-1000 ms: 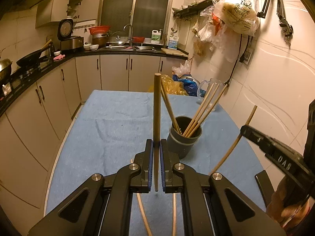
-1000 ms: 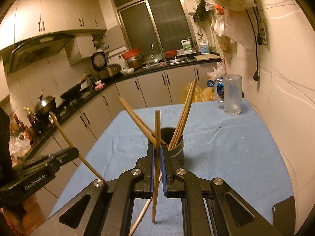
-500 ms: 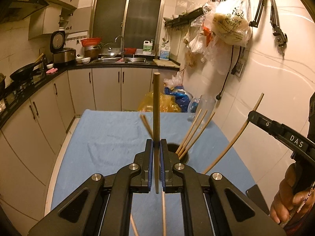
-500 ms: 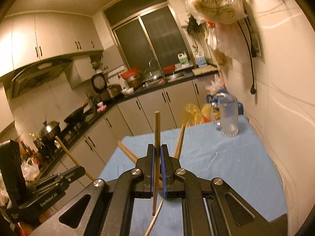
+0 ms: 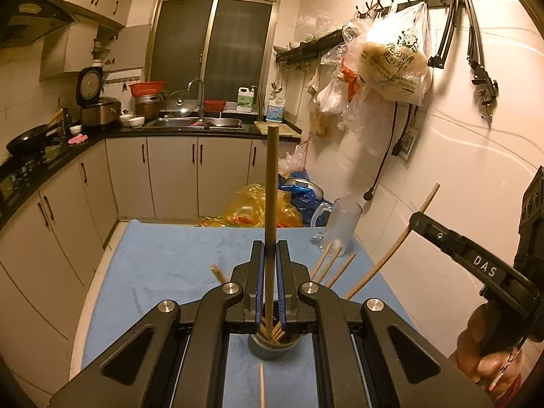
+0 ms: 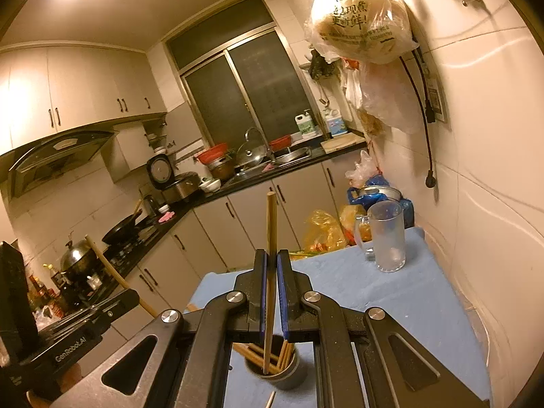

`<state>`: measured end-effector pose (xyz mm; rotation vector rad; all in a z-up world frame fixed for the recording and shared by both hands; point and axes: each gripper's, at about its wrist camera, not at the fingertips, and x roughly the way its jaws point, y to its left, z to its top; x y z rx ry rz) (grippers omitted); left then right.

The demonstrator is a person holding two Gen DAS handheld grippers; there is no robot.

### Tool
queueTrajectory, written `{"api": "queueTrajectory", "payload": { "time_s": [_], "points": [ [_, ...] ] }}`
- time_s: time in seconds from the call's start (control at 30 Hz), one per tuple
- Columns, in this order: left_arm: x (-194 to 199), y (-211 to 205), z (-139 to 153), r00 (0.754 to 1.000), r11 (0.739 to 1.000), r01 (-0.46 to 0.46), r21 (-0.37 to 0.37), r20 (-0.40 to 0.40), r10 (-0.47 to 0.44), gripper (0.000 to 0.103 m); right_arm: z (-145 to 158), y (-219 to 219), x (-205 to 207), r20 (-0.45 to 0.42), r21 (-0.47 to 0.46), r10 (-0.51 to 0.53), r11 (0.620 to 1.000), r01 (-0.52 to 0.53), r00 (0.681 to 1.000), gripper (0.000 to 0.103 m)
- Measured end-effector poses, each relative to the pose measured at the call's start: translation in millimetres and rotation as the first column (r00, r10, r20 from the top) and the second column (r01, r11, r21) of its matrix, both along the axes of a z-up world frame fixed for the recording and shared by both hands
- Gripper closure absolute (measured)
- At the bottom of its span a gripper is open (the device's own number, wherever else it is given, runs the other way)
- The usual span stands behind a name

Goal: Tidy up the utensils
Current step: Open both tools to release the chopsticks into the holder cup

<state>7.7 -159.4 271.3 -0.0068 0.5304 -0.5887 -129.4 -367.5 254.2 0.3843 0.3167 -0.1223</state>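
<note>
My left gripper point(image 5: 270, 248) is shut on a brown chopstick point(image 5: 272, 183) held upright, its lower tip in the mouth of the grey holder cup point(image 5: 273, 348). My right gripper point(image 6: 271, 258) is shut on another chopstick point(image 6: 271, 224), also upright, its lower end inside the same cup point(image 6: 278, 374). The cup holds several chopsticks and stands on the blue cloth below both grippers. The right gripper also shows in the left wrist view point(image 5: 442, 238) at the right. One loose chopstick point(image 5: 261, 384) lies on the cloth in front of the cup.
A frosted glass mug point(image 6: 387, 238) stands at the far right corner of the blue-clothed table point(image 6: 391, 306). A white tiled wall runs along the right. Plastic bags point(image 5: 265, 207) lie on the floor beyond the table. Kitchen cabinets and counter run left and behind.
Both grippers have risen and moved forward over the cup, bringing their chopsticks' lower ends down into its mouth. The cup now sits beneath the fingers in both views.
</note>
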Motion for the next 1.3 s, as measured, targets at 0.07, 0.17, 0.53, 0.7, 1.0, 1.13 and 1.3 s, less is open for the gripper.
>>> {"api": "queueTrajectory", "payload": {
  "time_s": [0.07,0.17,0.53,0.7,1.0,1.13,1.3],
  "points": [
    [6.6,-6.3,-6.1,1.000,1.000,0.004,0.001,-0.013,-0.004,0.097,-4.5,-2.8,6.5,-0.011,-0.001,-0.007,1.000,0.007,1.000,0.096],
    [16.2,-13.7,-23.1,0.999,1.000,0.005,0.007,-0.036,-0.005,0.097,-15.3,-5.0,14.8,-0.035,0.002,-0.003,1.000,0.003,0.999,0.096],
    [41.8,-25.4,-74.3,0.991,0.999,0.010,0.042,-0.132,-0.004,0.097,-61.6,-2.5,44.1,-0.138,0.021,0.035,0.999,-0.033,0.990,0.096],
    [42.6,-24.7,-86.2,0.989,0.999,0.009,0.049,-0.150,-0.002,0.097,-78.8,-0.4,51.9,-0.186,0.041,0.058,0.998,-0.052,0.981,0.095],
    [37.7,-18.7,-88.0,0.990,0.998,-0.001,0.056,-0.140,0.008,0.096,-83.5,-2.0,49.1,-0.209,0.057,0.084,0.996,-0.074,0.974,0.095],
    [25.4,-8.0,-78.1,0.993,0.999,-0.014,0.044,-0.120,0.019,0.088,-69.9,-0.9,30.9,-0.170,0.032,0.077,0.997,-0.073,0.982,0.086],
    [-4.9,19.4,-66.6,0.997,0.998,-0.054,0.025,-0.048,0.055,0.081,-61.8,12.1,-9.7,-0.114,-0.073,0.044,0.996,-0.053,0.992,0.053]
  ]
}}
